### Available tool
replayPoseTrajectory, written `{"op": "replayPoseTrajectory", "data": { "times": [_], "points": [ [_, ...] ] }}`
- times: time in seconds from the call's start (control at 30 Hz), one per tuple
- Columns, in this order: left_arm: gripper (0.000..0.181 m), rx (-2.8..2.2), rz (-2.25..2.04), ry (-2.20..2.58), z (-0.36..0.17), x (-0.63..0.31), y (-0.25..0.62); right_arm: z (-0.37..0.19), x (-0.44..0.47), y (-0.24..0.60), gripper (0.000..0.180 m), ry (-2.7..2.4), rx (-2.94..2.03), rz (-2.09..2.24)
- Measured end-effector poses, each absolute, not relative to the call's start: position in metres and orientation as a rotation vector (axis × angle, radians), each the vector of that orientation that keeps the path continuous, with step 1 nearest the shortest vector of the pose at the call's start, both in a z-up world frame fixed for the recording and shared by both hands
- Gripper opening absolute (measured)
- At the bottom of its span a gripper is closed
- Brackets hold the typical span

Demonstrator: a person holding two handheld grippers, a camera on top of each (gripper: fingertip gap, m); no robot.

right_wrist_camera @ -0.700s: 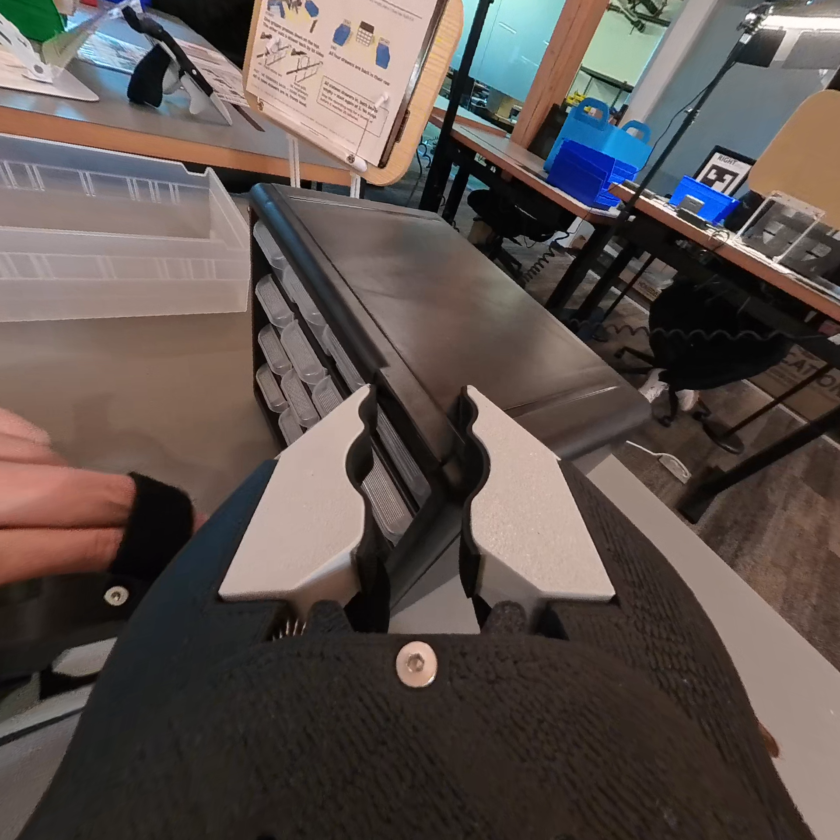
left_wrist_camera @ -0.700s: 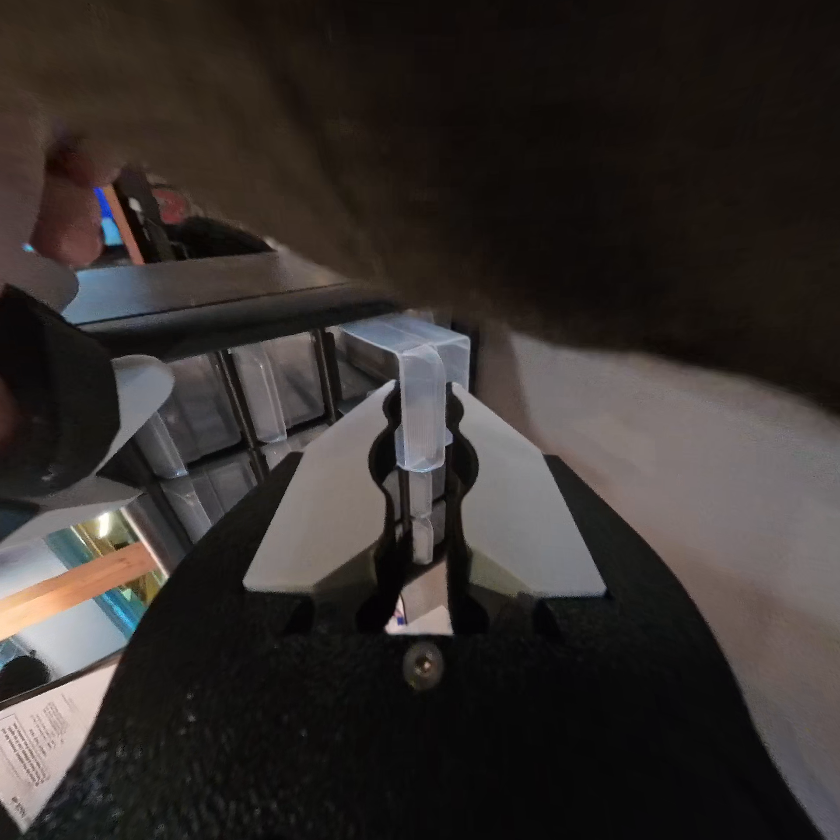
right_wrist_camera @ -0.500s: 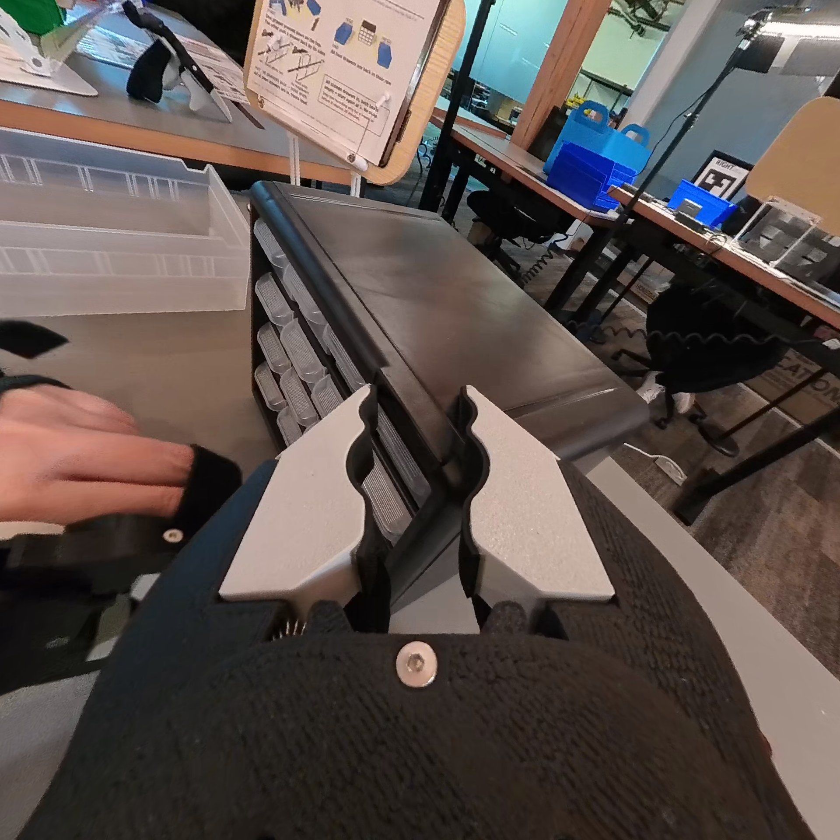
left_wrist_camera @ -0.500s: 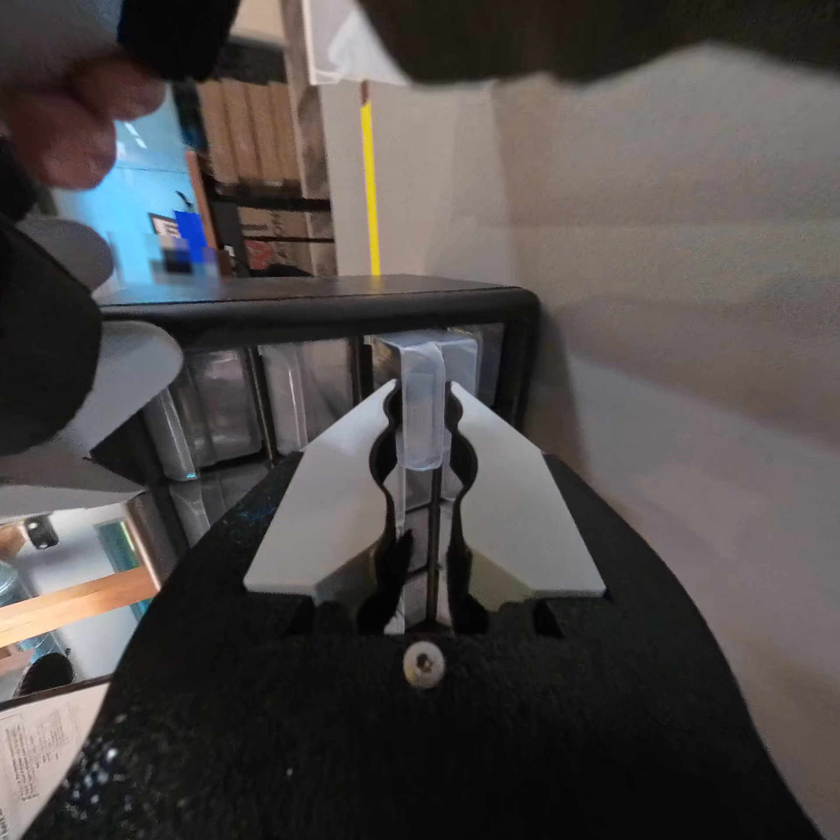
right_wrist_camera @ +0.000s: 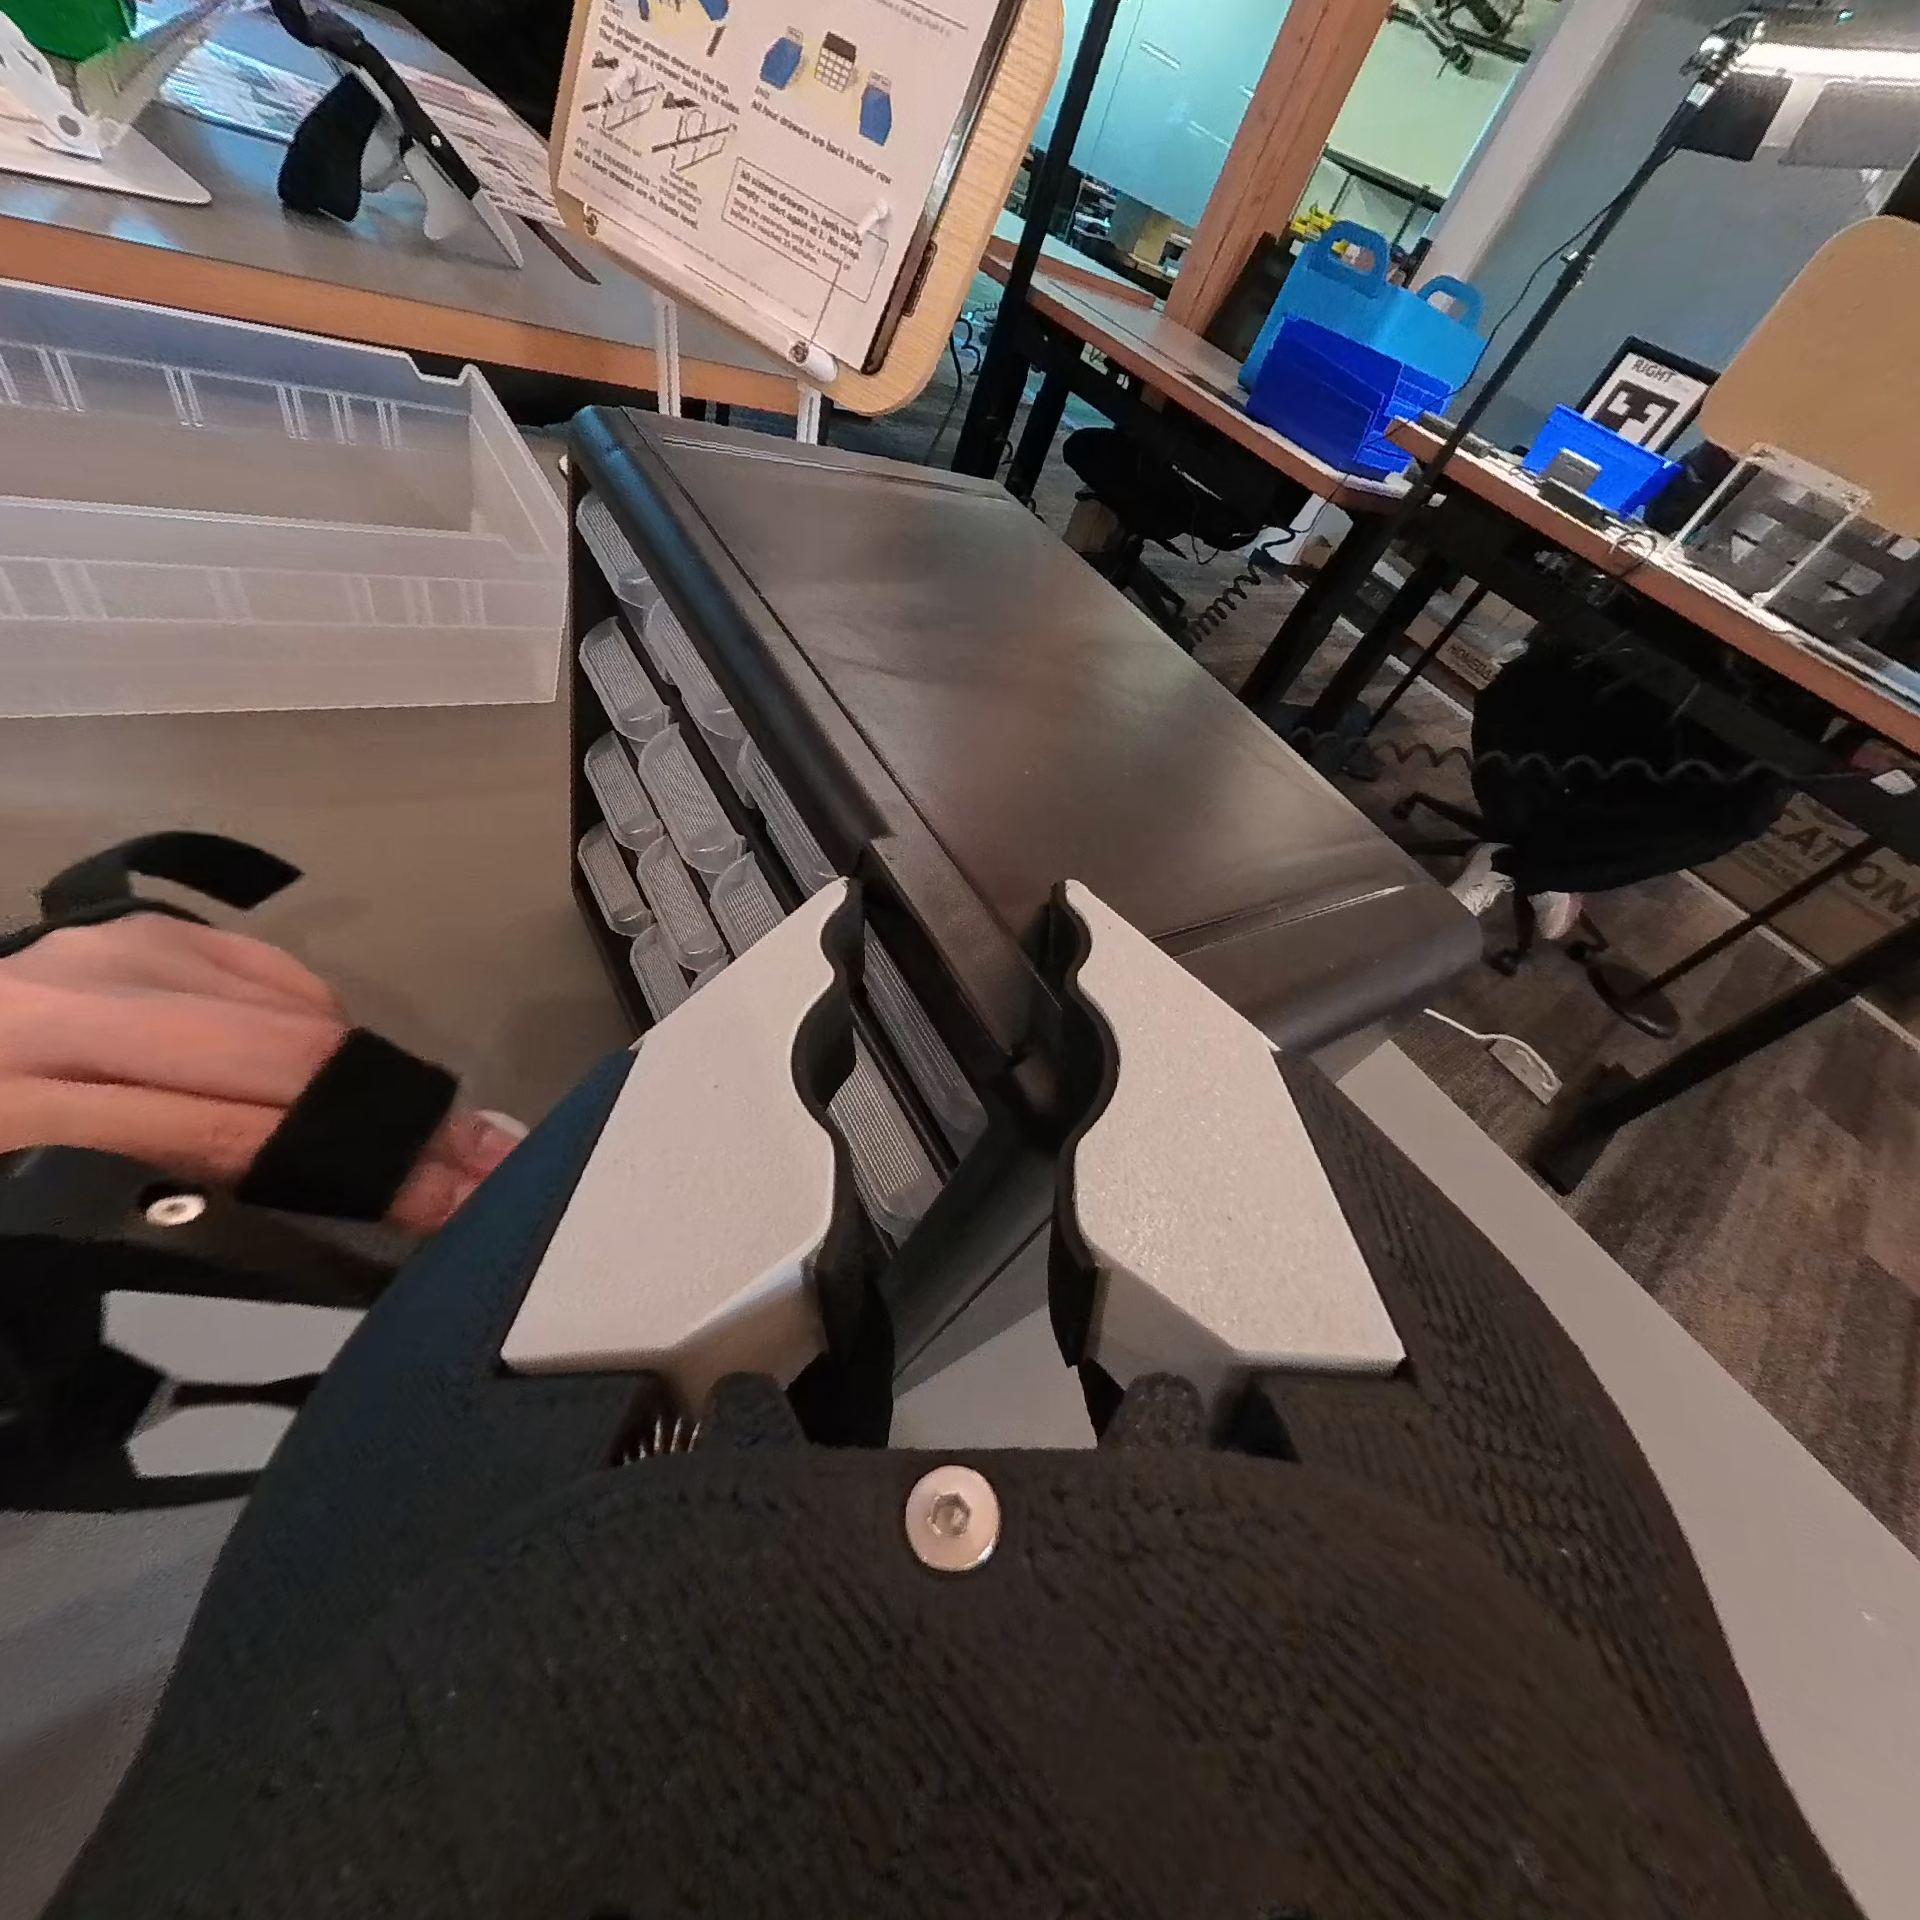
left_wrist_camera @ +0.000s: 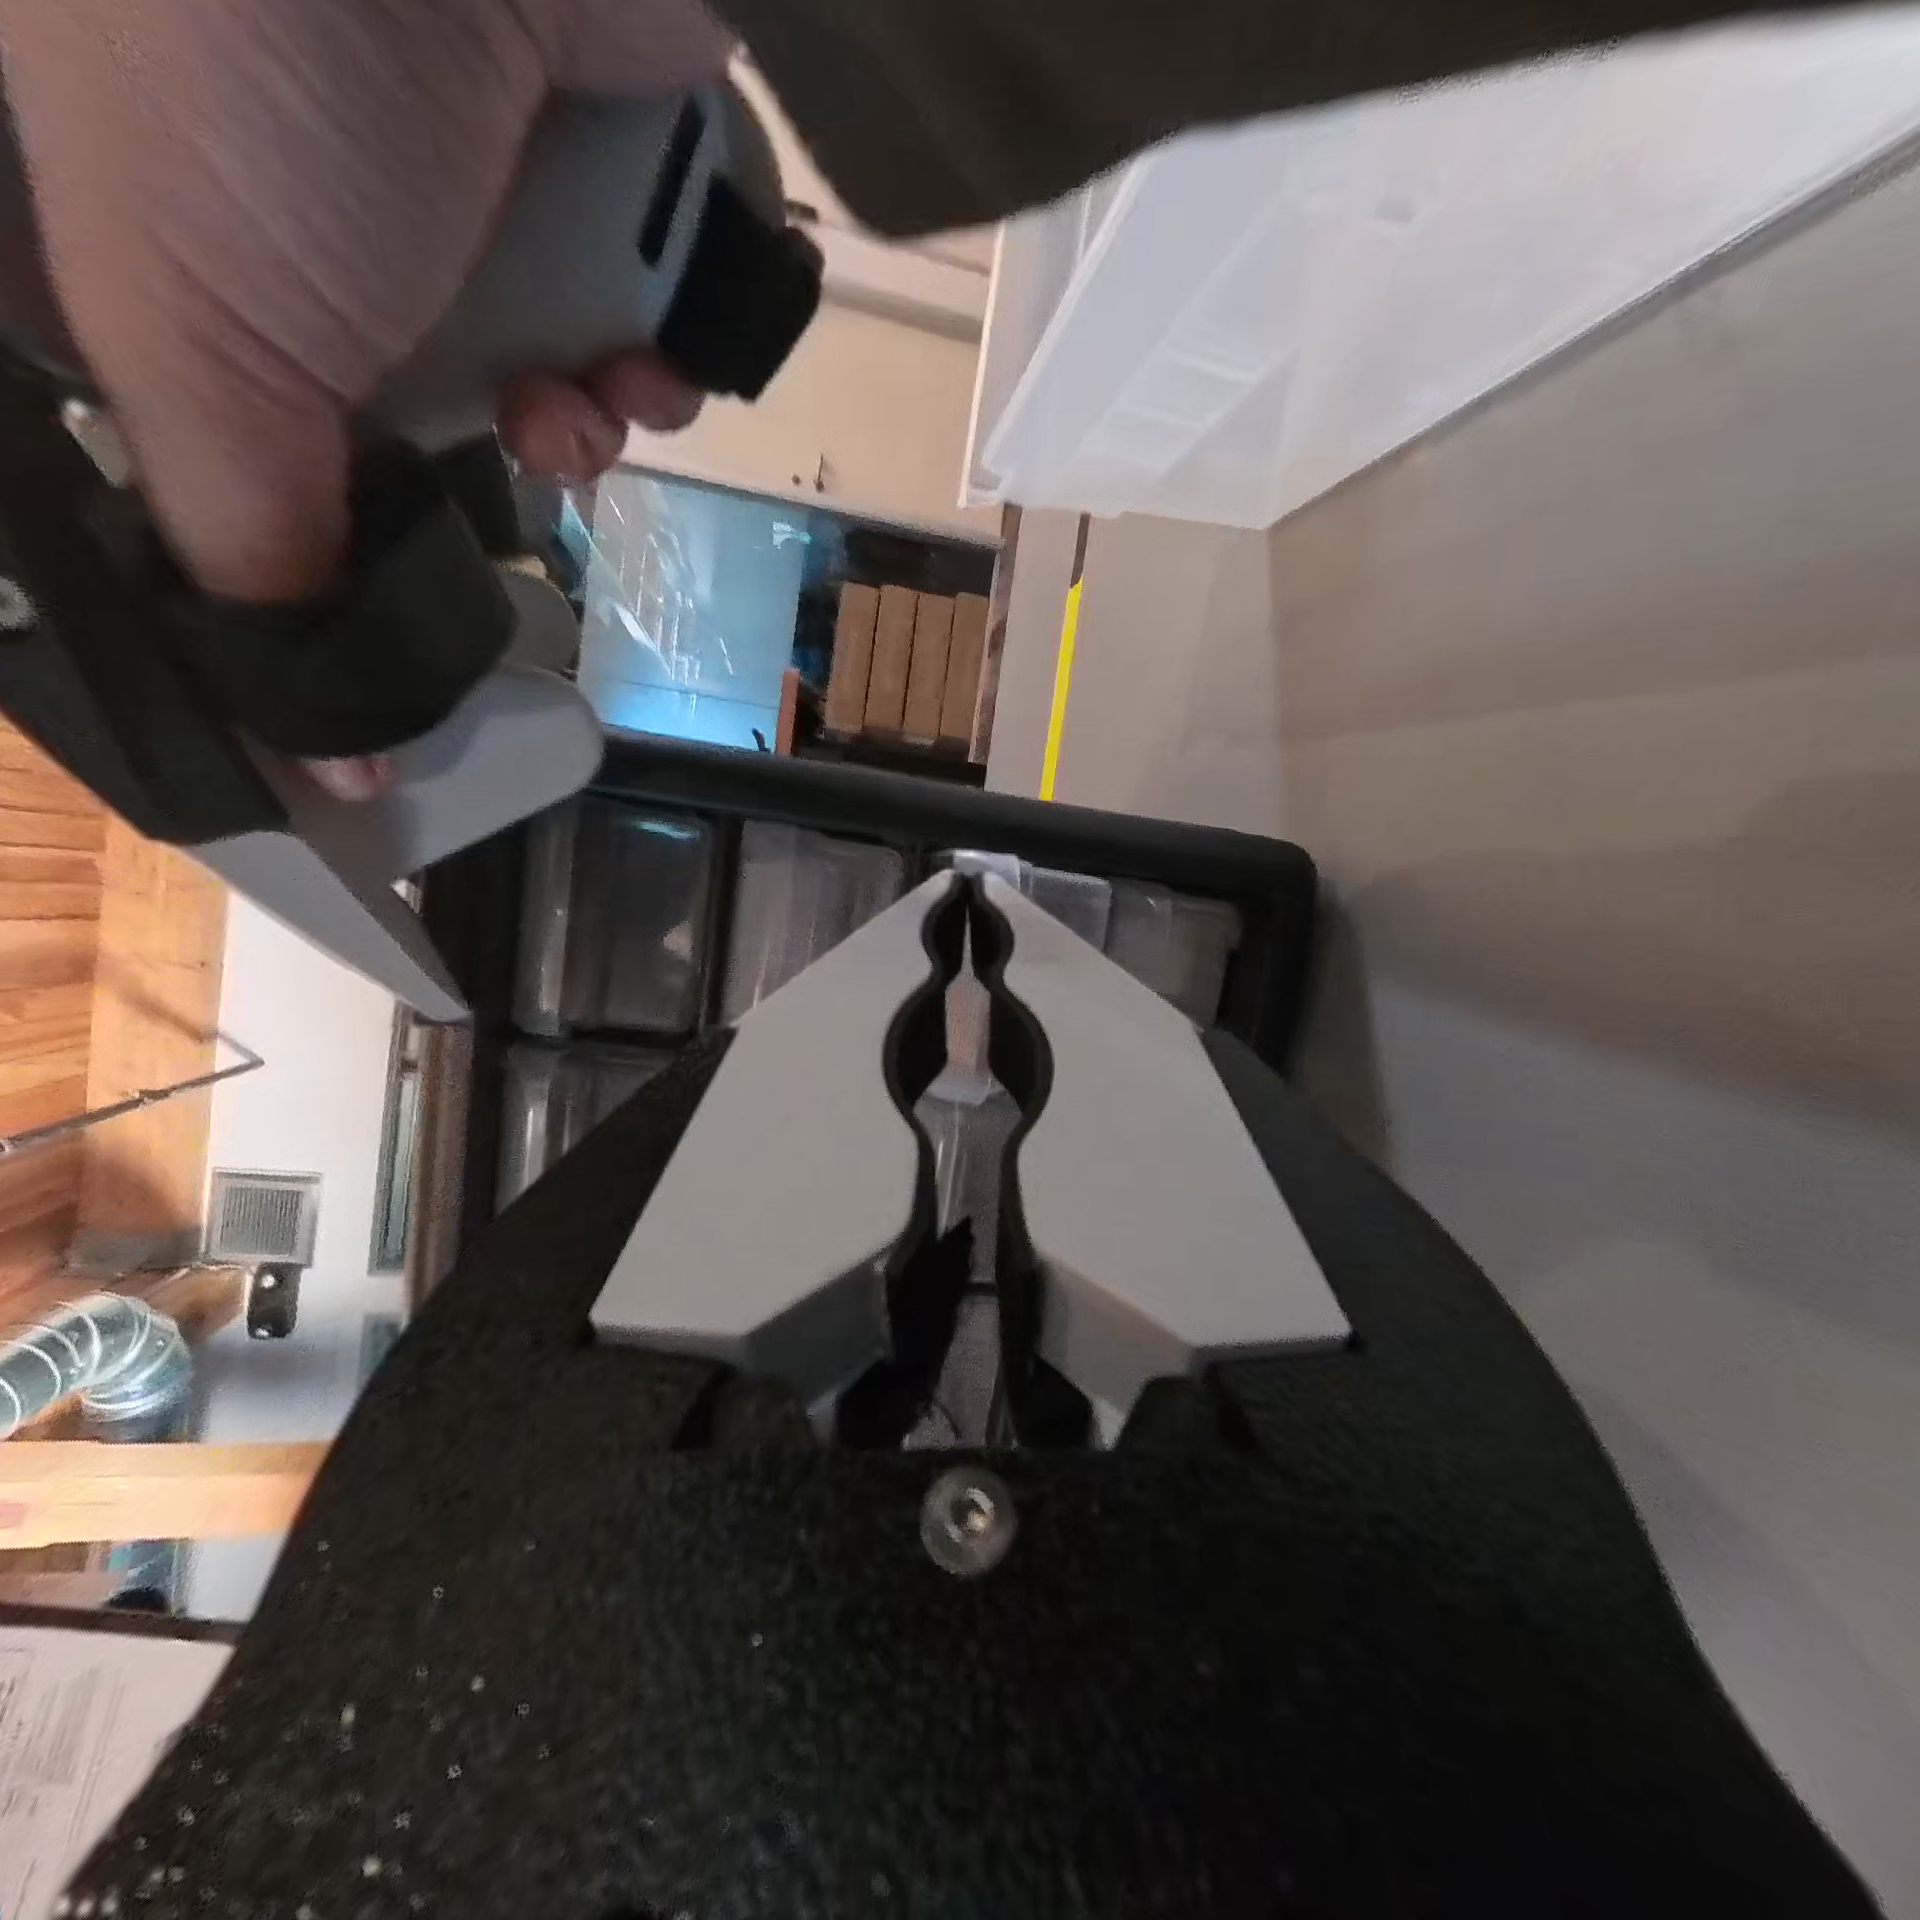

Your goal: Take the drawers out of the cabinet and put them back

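The black cabinet (right_wrist_camera: pixel 1039 675) stands on the grey table, its front filled with small clear drawers (right_wrist_camera: pixel 675 790). My right gripper (right_wrist_camera: pixel 956 904) is clamped on the cabinet's top front rim at the near corner. In the left wrist view, which is rolled sideways, my left gripper (left_wrist_camera: pixel 961 878) is shut on the handle (left_wrist_camera: pixel 971 1039) of a clear drawer (left_wrist_camera: pixel 1070 904). That drawer sits in the end slot of the cabinet (left_wrist_camera: pixel 1039 821), almost flush with its neighbours. The left gripper and the hand on it (right_wrist_camera: pixel 156 1039) show low at the cabinet's front.
A large clear plastic bin (right_wrist_camera: pixel 260 540) stands on the table (right_wrist_camera: pixel 260 810) left of the cabinet. An instruction board (right_wrist_camera: pixel 769 156) stands behind the cabinet. The table edge (right_wrist_camera: pixel 1558 1299) runs close on the right, with chairs and other desks beyond.
My left gripper has pushed the clear drawer from sticking out of its slot to almost fully in, rolling as it went. The right gripper has kept its hold on the cabinet rim.
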State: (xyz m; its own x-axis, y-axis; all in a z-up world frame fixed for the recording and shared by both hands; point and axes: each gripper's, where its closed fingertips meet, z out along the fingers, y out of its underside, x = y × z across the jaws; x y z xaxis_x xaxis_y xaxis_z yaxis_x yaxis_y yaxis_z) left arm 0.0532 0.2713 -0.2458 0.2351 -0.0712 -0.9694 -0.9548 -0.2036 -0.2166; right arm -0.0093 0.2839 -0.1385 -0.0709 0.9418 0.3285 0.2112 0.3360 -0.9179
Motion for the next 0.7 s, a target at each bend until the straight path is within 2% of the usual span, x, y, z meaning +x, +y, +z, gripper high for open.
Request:
{"op": "replayPoseTrajectory", "data": {
  "times": [0.3,0.43,0.7],
  "points": [
    [0.0,-1.605,1.176,0.865,-0.241,0.013,0.293,-0.139,-0.01,0.284,0.035,-1.54,-1.092,0.849],
    [0.0,-1.513,1.082,0.911,-0.239,0.032,0.283,-0.139,-0.01,0.284,0.035,-1.544,-1.093,0.834],
    [0.004,-1.613,1.05,0.87,-0.26,0.015,0.282,-0.139,-0.011,0.284,0.035,-1.547,-1.098,0.822]
  ]
}}
